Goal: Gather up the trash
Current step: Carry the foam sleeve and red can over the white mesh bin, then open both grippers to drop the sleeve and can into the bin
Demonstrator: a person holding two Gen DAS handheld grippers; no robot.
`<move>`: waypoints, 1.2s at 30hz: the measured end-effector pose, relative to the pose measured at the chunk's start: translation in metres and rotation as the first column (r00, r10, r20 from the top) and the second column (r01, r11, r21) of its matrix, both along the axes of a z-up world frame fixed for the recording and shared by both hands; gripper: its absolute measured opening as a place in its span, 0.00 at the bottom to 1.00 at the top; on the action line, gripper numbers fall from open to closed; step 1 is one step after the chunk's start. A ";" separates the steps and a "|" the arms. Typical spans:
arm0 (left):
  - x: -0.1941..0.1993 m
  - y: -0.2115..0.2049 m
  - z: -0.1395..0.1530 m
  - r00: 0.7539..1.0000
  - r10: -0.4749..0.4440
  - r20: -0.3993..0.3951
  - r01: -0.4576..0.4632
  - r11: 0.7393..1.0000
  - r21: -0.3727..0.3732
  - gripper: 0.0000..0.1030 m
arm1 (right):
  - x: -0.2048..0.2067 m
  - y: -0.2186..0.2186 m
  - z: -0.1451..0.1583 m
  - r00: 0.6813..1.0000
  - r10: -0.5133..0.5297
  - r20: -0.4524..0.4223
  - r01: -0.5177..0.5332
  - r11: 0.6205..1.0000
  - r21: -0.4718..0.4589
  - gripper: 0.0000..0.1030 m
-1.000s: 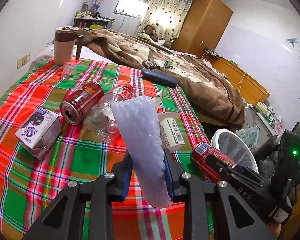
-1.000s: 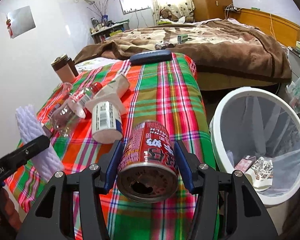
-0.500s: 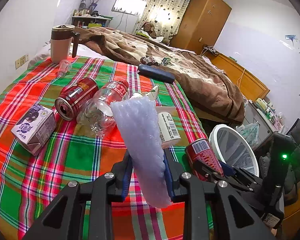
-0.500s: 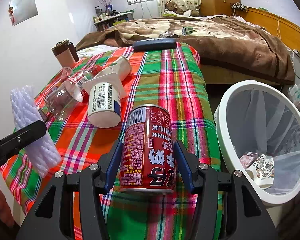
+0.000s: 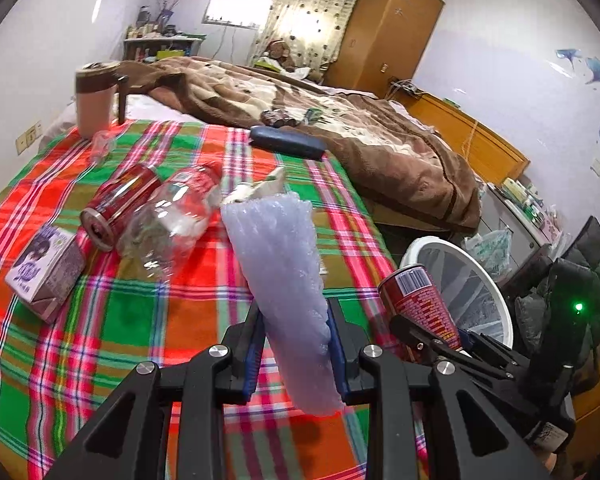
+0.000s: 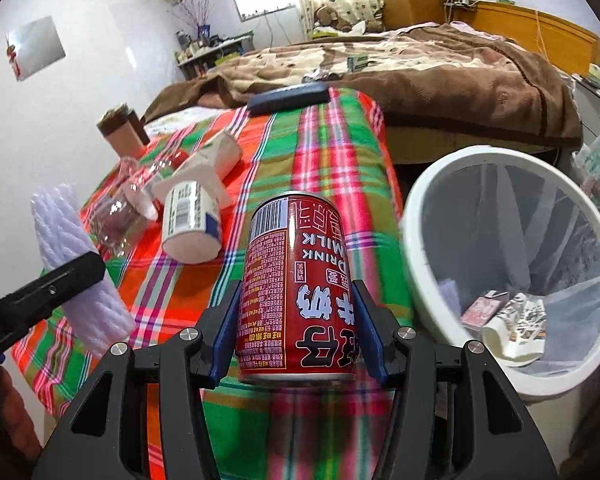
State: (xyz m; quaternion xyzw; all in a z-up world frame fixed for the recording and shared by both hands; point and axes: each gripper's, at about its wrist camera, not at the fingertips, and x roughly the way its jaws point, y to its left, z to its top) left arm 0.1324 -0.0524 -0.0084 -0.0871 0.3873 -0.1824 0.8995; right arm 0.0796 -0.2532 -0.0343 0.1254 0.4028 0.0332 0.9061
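Observation:
My left gripper (image 5: 296,344) is shut on a pale lilac foam net sleeve (image 5: 280,280) that stands up between its blue pads above the plaid cloth (image 5: 140,320). In my right gripper (image 6: 298,328), shut on it, a red milk drink can (image 6: 300,280) stands upright over the cloth's right edge. That can (image 5: 420,300) and gripper also show at the lower right of the left wrist view. The white trash bin (image 6: 420,216) stands on the floor just right of the can, with a few wrappers (image 6: 512,316) in its liner. The foam sleeve (image 6: 72,248) shows at the left.
On the cloth lie a second red can (image 5: 120,204), a clear plastic bottle (image 5: 172,216), a purple milk carton (image 5: 44,268), white paper cups (image 6: 192,224), a small clear cup (image 5: 100,144), a pink tumbler (image 5: 94,100) and a dark blue case (image 5: 286,142). A brown blanket (image 5: 360,136) covers the bed beyond.
The red can has tipped from lying end-on to standing upright in the right gripper, which moved right toward the bin. The left gripper shifted slightly with the foam sleeve.

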 end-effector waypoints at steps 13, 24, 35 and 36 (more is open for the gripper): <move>0.003 -0.088 0.015 0.982 -0.189 0.008 0.189 0.982 0.004 0.29 | -0.016 -0.064 0.015 0.989 -0.143 0.032 0.143 0.990 0.004 0.52; -0.001 -0.175 0.022 0.946 -0.324 0.036 0.321 0.945 0.053 0.29 | -0.023 -0.110 0.015 0.966 -0.256 0.026 0.257 0.965 -0.052 0.52; 0.002 -0.229 0.006 0.924 -0.382 0.017 0.378 0.920 0.108 0.29 | -0.022 -0.142 0.003 0.955 -0.297 -0.023 0.294 0.951 -0.100 0.52; 0.003 -0.231 0.005 0.923 -0.384 0.016 0.380 0.918 0.113 0.29 | -0.022 -0.144 0.002 0.954 -0.298 -0.030 0.293 0.951 -0.101 0.52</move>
